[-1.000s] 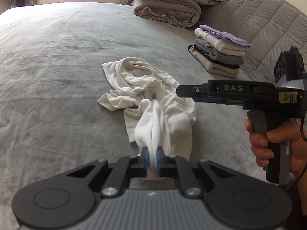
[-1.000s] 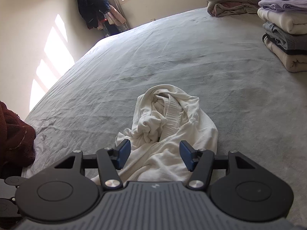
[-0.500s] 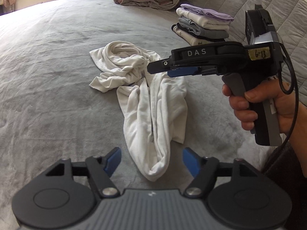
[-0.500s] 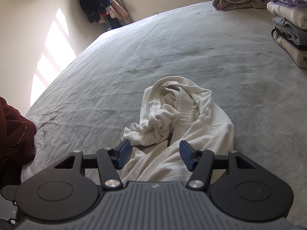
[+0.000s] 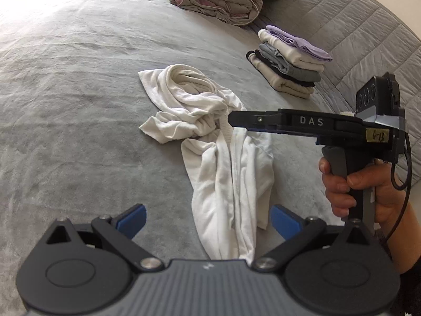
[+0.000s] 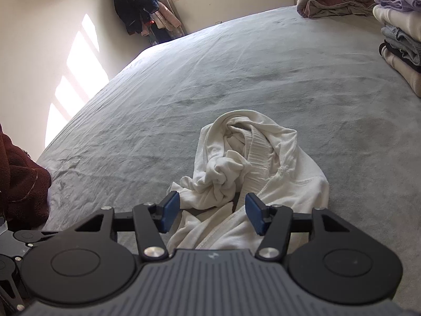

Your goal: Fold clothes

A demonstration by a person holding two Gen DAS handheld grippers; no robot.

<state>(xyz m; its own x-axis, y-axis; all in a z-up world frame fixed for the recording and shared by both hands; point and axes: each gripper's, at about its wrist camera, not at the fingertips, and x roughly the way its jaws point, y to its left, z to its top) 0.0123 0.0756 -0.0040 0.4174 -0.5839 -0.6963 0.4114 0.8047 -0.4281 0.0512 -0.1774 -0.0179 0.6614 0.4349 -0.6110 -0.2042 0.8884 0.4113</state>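
A crumpled white garment (image 5: pixel 226 163) lies on the grey bed (image 5: pixel 65 105), bunched at its far end and drawn into a long strip toward me. My left gripper (image 5: pixel 208 218) hovers over the strip's near end. Its jaws are opening wide, and the cloth lies loose between the blue pads, untouched. In the right wrist view, my right gripper (image 6: pixel 213 210) hangs just above the white garment's (image 6: pixel 252 158) bunched middle. Its jaws are closing, the pads still apart and not pressing on cloth. The left wrist view shows the right gripper (image 5: pixel 236 121) from the side, held by a hand (image 5: pixel 352 189).
A stack of folded clothes (image 5: pixel 286 63) sits at the bed's far right by the quilted headboard (image 5: pixel 355 31), with a folded quilt (image 5: pixel 218 0) behind it. A dark red garment (image 6: pixel 18 179) lies at the left edge. Clothes hang (image 6: pixel 139 8) in the room's corner.
My left gripper let go of the garment's end, opened wide and drew back; the end now lies on the bed. The right gripper's pads have come slightly closer together.
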